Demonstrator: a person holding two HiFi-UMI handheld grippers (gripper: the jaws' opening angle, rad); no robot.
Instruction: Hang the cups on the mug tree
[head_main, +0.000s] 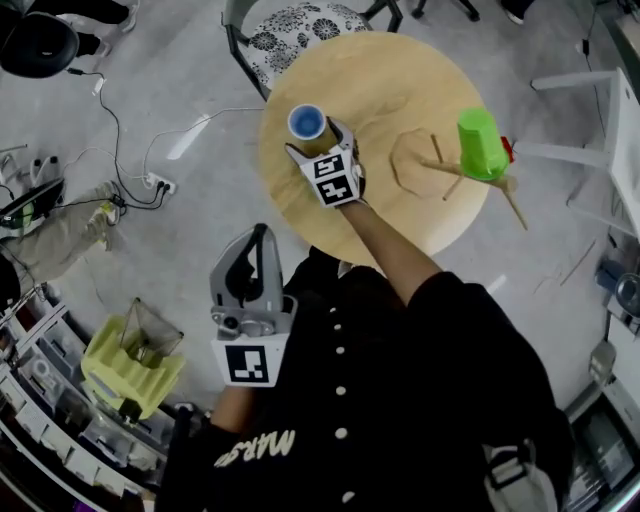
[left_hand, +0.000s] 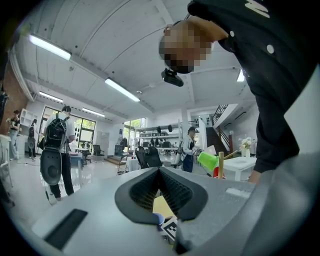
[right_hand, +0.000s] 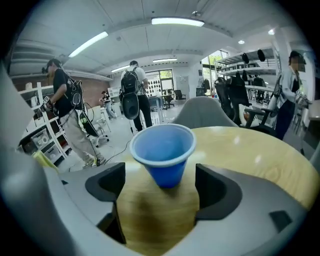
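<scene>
Roughly halfway: one cup hung, one not yet gripped

Done, as far as the views show: the green plastic cup (head_main: 480, 145) sits mouth-down and tilted on an upper peg of the wooden mug tree (head_main: 438, 166), which stands at the right of the round pale-wood table (head_main: 380, 80).

Left to do: the blue plastic cup (head_main: 307, 123) stands upright on the table's left part, well apart from the tree.

Your right gripper (head_main: 318, 148) is over the table with its jaws spread wide. In the right gripper view the blue cup stands between them, with table showing on both sides of it, so there is no grip yet.

Your left gripper (head_main: 262, 240) is off the table, close to your body. Its jaws are pressed together with nothing in them.

Judgement: what remains is closing on the blue cup, carrying it across, tipping it and slipping it onto a free peg. No other cups are visible.
</scene>
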